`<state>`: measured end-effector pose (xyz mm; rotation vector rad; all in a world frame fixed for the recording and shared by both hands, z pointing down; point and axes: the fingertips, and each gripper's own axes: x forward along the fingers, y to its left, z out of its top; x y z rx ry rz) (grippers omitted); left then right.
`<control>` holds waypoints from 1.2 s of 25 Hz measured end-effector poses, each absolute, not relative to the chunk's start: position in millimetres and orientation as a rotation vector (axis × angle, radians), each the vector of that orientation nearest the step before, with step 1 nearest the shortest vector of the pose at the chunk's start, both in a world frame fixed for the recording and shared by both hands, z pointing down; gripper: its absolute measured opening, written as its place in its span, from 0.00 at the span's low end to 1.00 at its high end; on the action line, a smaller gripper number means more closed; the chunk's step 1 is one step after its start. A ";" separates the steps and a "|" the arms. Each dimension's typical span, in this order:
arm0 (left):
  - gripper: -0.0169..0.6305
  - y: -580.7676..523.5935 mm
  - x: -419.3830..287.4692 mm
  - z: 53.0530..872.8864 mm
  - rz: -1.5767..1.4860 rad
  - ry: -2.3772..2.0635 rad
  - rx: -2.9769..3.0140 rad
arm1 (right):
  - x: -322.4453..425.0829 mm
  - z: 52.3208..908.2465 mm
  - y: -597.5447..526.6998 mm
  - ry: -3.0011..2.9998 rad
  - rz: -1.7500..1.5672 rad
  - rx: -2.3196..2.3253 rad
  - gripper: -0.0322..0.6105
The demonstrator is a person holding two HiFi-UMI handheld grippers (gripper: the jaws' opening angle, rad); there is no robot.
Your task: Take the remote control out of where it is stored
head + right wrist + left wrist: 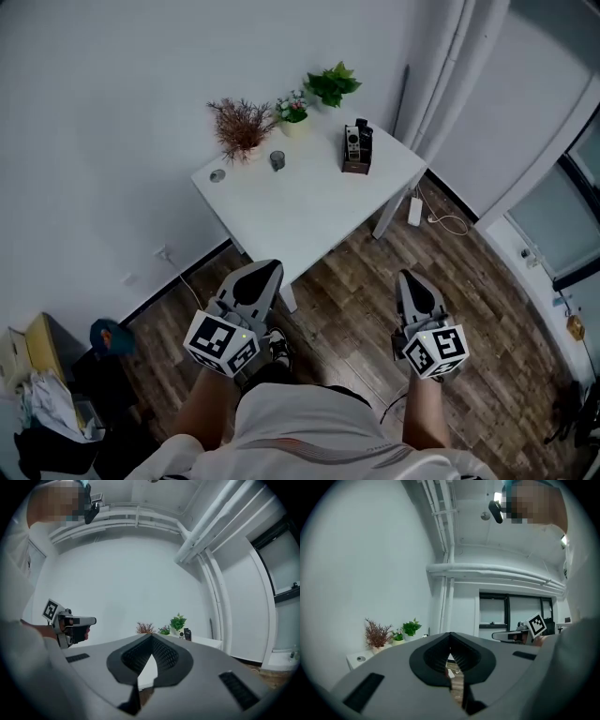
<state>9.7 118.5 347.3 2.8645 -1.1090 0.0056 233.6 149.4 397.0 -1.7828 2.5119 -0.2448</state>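
A white remote control (352,142) stands upright in a dark holder (356,164) near the right edge of the white table (309,211); a darker remote stands beside it. In the right gripper view the holder (187,633) is small and far off. My left gripper (262,274) and right gripper (411,279) are held level over the wooden floor, short of the table's near corner. Both point toward the table. Each is shut, the tips meeting with nothing between them, as the left gripper (450,635) and right gripper (151,636) views show.
On the table's far side stand a dried red plant (240,127), a small flowering pot (292,111) and a green plant (332,84), with a small cup (277,160) and a round object (217,175). A power strip (414,210) lies under the table. Clutter (47,394) fills the lower left.
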 end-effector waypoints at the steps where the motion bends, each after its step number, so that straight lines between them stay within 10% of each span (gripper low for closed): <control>1: 0.03 102.9 4.7 346.9 0.004 -1.100 2.864 | 228.6 395.3 134.7 2.512 -0.244 -1.793 0.08; 30: 0.03 -112.5 -36.4 353.1 -0.016 -1.125 2.782 | 199.3 395.1 -98.6 2.521 -0.217 -1.966 0.08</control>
